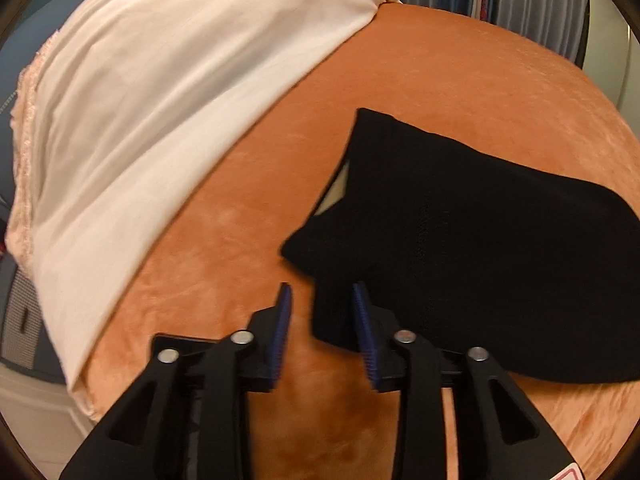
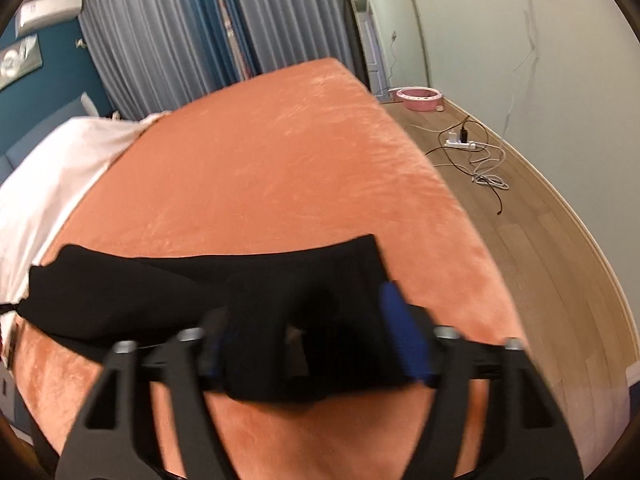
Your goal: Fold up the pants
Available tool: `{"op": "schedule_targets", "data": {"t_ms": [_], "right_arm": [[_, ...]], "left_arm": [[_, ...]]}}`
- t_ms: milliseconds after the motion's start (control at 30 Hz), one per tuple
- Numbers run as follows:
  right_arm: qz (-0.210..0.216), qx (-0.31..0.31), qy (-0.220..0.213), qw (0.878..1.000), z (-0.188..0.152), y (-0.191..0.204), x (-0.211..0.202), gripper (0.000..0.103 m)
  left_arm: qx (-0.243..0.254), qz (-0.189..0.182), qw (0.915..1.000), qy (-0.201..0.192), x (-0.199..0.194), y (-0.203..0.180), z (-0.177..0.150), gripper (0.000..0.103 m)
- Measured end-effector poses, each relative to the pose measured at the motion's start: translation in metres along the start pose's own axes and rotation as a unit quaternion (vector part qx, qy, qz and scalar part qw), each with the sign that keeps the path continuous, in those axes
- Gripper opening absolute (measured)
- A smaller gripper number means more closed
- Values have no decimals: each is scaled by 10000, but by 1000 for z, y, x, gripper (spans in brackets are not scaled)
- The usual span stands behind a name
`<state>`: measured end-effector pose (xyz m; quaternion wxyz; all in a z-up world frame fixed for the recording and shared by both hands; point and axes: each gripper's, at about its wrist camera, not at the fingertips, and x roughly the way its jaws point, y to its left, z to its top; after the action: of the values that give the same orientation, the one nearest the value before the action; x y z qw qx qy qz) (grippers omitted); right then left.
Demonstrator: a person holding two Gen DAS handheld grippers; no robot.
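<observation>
Left wrist view: one pair of black fabric pants [image 1: 460, 248] on the orange plush bed [image 1: 248, 240], my left gripper [image 1: 322, 300] open beside it; my right gripper [image 2: 308, 328] spread wide around a bunched fold. One cream sheet [image 1: 140, 120].

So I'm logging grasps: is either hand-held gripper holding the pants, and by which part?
Neither visibly grips. The left hand-held gripper is open beside the black pants' edge; the right hand-held gripper is open, straddling bunched fabric.
</observation>
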<state>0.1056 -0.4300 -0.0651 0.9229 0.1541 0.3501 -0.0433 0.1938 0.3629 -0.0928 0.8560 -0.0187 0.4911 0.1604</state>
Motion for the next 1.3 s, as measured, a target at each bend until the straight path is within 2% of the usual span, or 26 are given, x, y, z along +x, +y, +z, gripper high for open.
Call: {"op": "schedule_targets", "data": {"t_ms": [67,167,233,267,333,367,400,433,467,500,567,600,633,667,733,800,833,900,933,1000,1100,1133,1200,1233,1267,1300], "right_arm": [[75,220,20,9997,-2,-14,-14,77],[451,696,-37,9966,-2,-29,-32,78],[696,877,-109,9936,10,-28,-32,89],[666,814,-74,9944,19,-24,-23,97],[369,472,376,9975,31,-13,10,98],[167,324,661,9971,36,-8,32,98],[135,156,872,9960,38,-1,49,94],[197,-58,1019,9946,41,6,62,40],[230,-249,1160,9927,47,16,72,15],[127,-497,871,9949,58,30,63,14],[373,-1168,-208,9922,75,60,14,14],[358,-1563,-625,9851,75,71,-12,15],[78,-1900,-697,9793,69,75,-20,24],[-236,-2109,-562,9756,60,71,-18,48],[-1151,-2329,83,9656,25,42,6,71],[-1874,-2307,465,9537,-8,9,12,71],[-1993,-2072,394,9570,-16,-5,1,71],[-1701,-1467,135,9744,-18,-21,-24,73],[-1471,-1147,38,9824,-14,-26,-34,79],[-790,-485,104,9956,-2,-32,-41,84],[112,214,585,9980,16,-39,-15,93],[168,236,714,9970,22,-39,0,94],[-190,-94,1041,9943,33,-31,41,93],[-160,-343,1181,9923,31,-18,54,67],[-2,-508,1342,9897,33,-11,68,33],[-36,-633,1357,9887,41,-1,72,13]], "left_arm": [[6,259,9996,-128,-16,7,-5,36],[-17,304,9989,-366,-50,2,-11,36],[75,250,9978,-601,-77,-17,-15,44],[117,138,9972,-726,-89,-29,-15,49],[213,-170,9954,-913,-108,-59,-16,62],[279,-346,9942,-983,-117,-76,-17,62],[359,-527,9928,-1015,-124,-91,-19,62],[449,-698,9914,-1013,-130,-110,-23,62],[524,-852,9902,-980,-134,-126,-25,62],[572,-935,9895,-946,-137,-138,-28,62],[694,-1079,9878,-885,-141,-164,-35,62],[754,-1082,9875,-865,-142,-173,-38,62],[834,-1067,9873,-830,-141,-183,-42,62],[901,-1073,9870,-782,-140,-191,-46,62],[990,-1084,9869,-674,-133,-205,-53,62],[1022,-1062,9874,-572,-126,-211,-62,62],[1042,-1047,9876,-524,-124,-217,-66,62],[1024,-1151,9871,-447,-121,-222,-72,62],[1013,-1228,9864,-416,-122,-227,-75,62],[1023,-1336,9849,-417,-126,-237,-81,62],[1102,-1523,9811,-468,-139,-254,-90,62],[1111,-1582,9799,-484,-142,-256,-92,62],[1109,-1692,9780,-509,-150,-261,-95,62],[1091,-1737,9773,-533,-155,-262,-97,63],[1068,-1747,9773,-548,-158,-262,-97,64],[1028,-1743,9777,-565,-162,-261,-99,66]]}}
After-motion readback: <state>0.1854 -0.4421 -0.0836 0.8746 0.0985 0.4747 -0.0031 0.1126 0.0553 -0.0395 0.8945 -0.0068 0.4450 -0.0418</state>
